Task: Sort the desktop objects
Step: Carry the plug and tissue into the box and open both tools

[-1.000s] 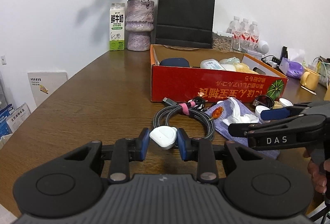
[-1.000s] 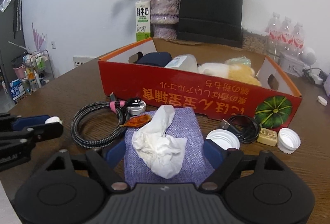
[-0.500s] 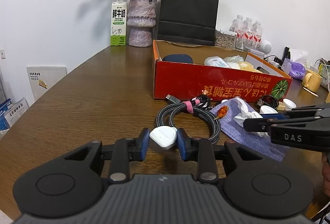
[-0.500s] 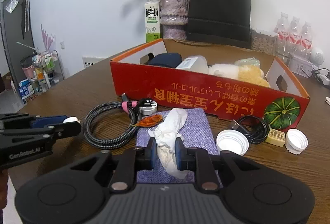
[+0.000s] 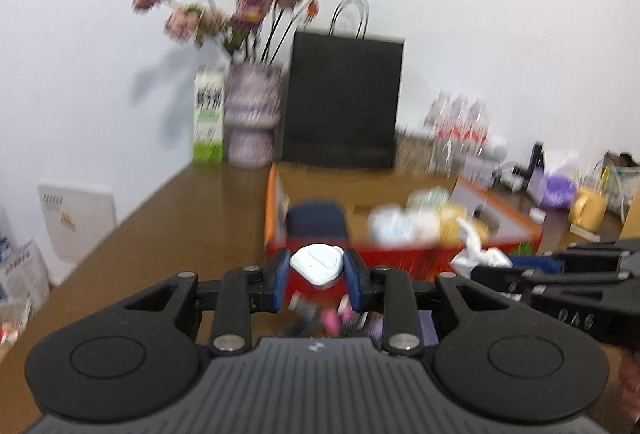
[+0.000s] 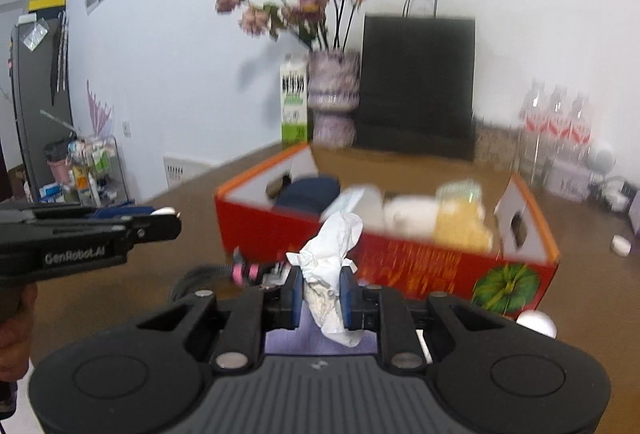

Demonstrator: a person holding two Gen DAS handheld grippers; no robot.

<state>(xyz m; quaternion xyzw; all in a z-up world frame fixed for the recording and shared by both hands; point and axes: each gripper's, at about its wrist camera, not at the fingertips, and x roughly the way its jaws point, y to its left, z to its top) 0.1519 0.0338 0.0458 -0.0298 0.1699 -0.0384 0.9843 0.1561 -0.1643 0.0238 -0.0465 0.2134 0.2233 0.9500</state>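
Now both claws are up off the wood and loaded: the left gripper (image 5: pixel 317 274) is clamped narrow on a small white charger (image 5: pixel 317 267), which sits level between the blue pads (image 5: pixel 281 278) at lower centre of the left view, while the right gripper (image 6: pixel 319 292) is pinched on a crumpled tissue (image 6: pixel 330 254) that stands up out of the pads and droops below them, low in the middle of the right view. The relation that counts is the red cardboard box (image 6: pixel 400 258), which lies straight ahead of and somewhat below both claws, its long side running across each frame, its open top already holding a dark blue case (image 5: pixel 316 220) and some pale, blurred items. To my eye the left claw is nearer the box's left end, the right one nearer the middle of the front wall, so each only needs to carry forward over that wall before letting go. Compared with half a second ago, both claws have risen sharply: the charger then hung just above the braided cable (image 6: pixel 192 274), and the tissue was only being nipped on the purple cloth (image 6: pixel 288 340); now the cable and cloth lie beneath, and both views are smeared by motion. The table (image 5: pixel 192 210) beyond stays cluttered.
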